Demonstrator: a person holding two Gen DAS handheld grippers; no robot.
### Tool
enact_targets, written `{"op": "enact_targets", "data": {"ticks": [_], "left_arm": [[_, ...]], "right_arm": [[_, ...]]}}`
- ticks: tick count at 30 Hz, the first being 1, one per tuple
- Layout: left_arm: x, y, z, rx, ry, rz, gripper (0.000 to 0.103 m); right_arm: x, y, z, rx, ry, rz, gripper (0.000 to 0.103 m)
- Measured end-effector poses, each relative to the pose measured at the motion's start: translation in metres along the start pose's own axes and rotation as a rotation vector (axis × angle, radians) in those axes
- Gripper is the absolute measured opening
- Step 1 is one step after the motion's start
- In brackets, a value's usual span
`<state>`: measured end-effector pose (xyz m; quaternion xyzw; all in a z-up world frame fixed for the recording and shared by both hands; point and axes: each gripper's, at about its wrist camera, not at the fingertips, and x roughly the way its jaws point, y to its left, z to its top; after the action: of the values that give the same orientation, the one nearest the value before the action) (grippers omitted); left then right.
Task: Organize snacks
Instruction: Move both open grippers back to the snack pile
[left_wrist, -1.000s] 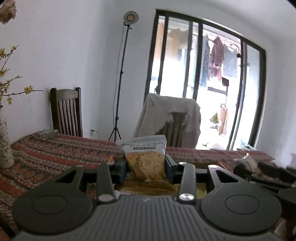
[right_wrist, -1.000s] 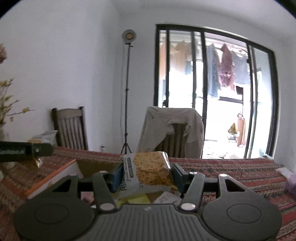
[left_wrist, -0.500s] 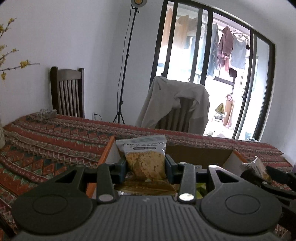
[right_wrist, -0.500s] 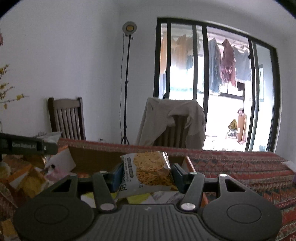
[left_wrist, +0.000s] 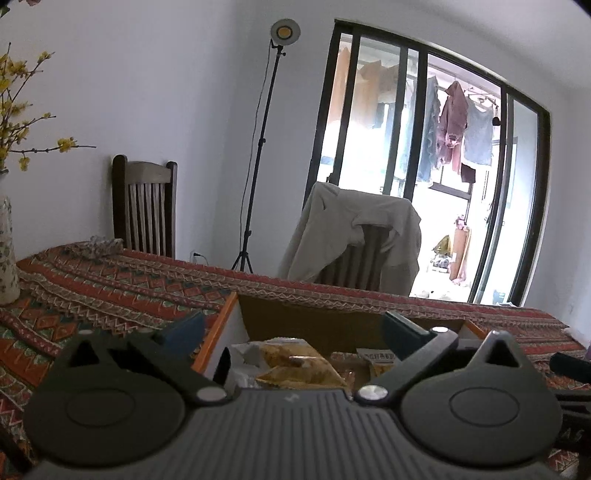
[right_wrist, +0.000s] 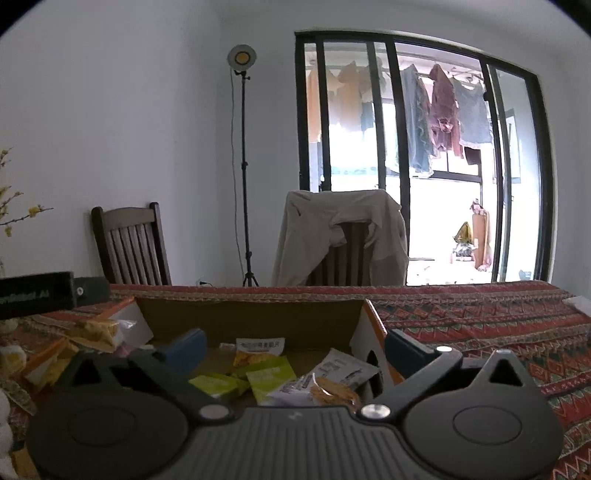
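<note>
An open cardboard box (left_wrist: 314, 319) with orange edges sits on the patterned tablecloth. My left gripper (left_wrist: 291, 328) hangs over its left end, jaws opening wide with nothing between them. Below it, a chip packet (left_wrist: 295, 363) lies in the box. My right gripper (right_wrist: 295, 347) is over the box's (right_wrist: 251, 317) right end, jaws also opening and holding nothing. A white chip packet (right_wrist: 325, 384) lies under it beside green packets (right_wrist: 266, 376). The left gripper's body (right_wrist: 37, 299) shows at the far left of the right wrist view.
More loose snack packets (right_wrist: 92, 330) lie left of the box. A flower vase (left_wrist: 7, 254) stands at the table's left edge. Behind the table are a wooden chair (left_wrist: 146, 210), a jacket-draped chair (left_wrist: 354, 236), a light stand (left_wrist: 258, 147) and a glass door.
Both grippers opened and let go of their chip packets, which now lie in the box. Both hands came down a little toward the box.
</note>
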<state>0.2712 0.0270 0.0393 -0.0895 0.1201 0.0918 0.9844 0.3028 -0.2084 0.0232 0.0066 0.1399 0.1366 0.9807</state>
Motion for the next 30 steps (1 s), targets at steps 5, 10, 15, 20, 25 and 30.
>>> {"op": "enact_targets", "data": {"ticks": [5,10,15,20,25,30], "left_arm": [[-0.003,0.004,0.000,-0.024,-0.003,0.008,0.103],[-0.008,0.005,0.003,-0.053,0.014,0.014,0.103],[-0.027,0.001,0.013,-0.067,-0.017,-0.028,0.103],[-0.042,-0.005,0.018,-0.057,-0.059,-0.027,0.103],[-0.041,-0.009,0.023,-0.058,-0.028,-0.014,0.103],[-0.049,-0.001,0.025,-0.072,0.015,-0.016,0.103]], "right_arm": [[-0.001,-0.001,0.001,0.002,0.000,-0.008,0.103],[-0.005,0.000,0.003,-0.002,-0.010,-0.015,0.103],[-0.010,0.000,0.007,-0.013,-0.008,-0.030,0.103],[-0.014,-0.005,0.012,0.008,-0.011,-0.035,0.103],[-0.014,-0.011,0.014,0.034,0.008,-0.026,0.103],[-0.015,-0.018,0.018,0.063,0.029,-0.014,0.103]]}}
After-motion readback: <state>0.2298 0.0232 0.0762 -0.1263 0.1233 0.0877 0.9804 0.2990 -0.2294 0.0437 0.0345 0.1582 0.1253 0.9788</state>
